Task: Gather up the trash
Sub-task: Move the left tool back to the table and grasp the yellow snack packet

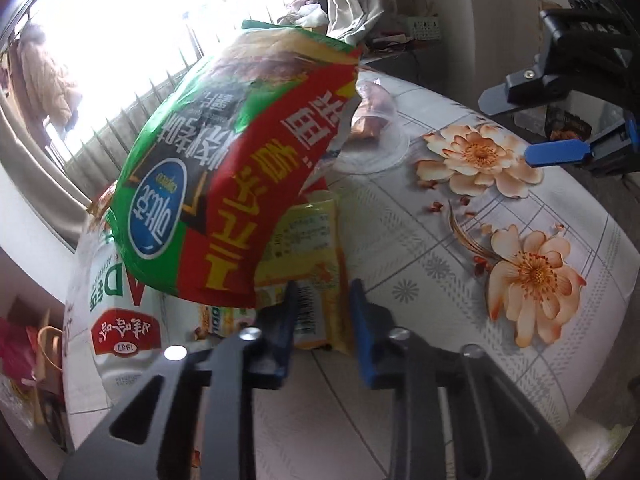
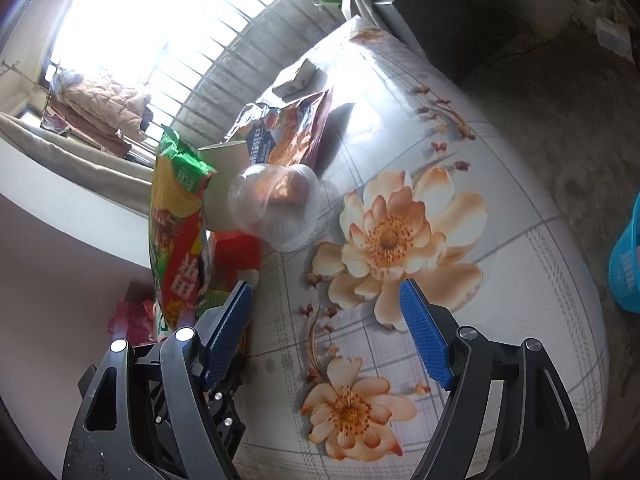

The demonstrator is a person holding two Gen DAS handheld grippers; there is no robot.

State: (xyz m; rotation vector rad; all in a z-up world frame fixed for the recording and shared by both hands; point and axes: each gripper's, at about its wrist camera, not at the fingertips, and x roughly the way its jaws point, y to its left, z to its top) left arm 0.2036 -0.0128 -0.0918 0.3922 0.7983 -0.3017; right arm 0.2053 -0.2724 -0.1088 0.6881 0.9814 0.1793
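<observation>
Right at the left gripper [image 1: 322, 320], a flat yellow snack wrapper [image 1: 310, 264] with a printed barcode sits pinched between the ribbed blue pads, its crinkled film lying at the edge of the table [image 1: 440, 280]. Over it arches a glossy green-and-red snack bag [image 1: 224, 176], puffed and creased. Just beyond rests a clear plastic cup [image 2: 276, 204] on its side, thin-walled and round. Across the smooth, flower-printed tablecloth, the right gripper [image 2: 326, 320] hangs with fingers spread wide, holding nothing. A blue slatted basket [image 2: 626, 264] shows at the far right.
</observation>
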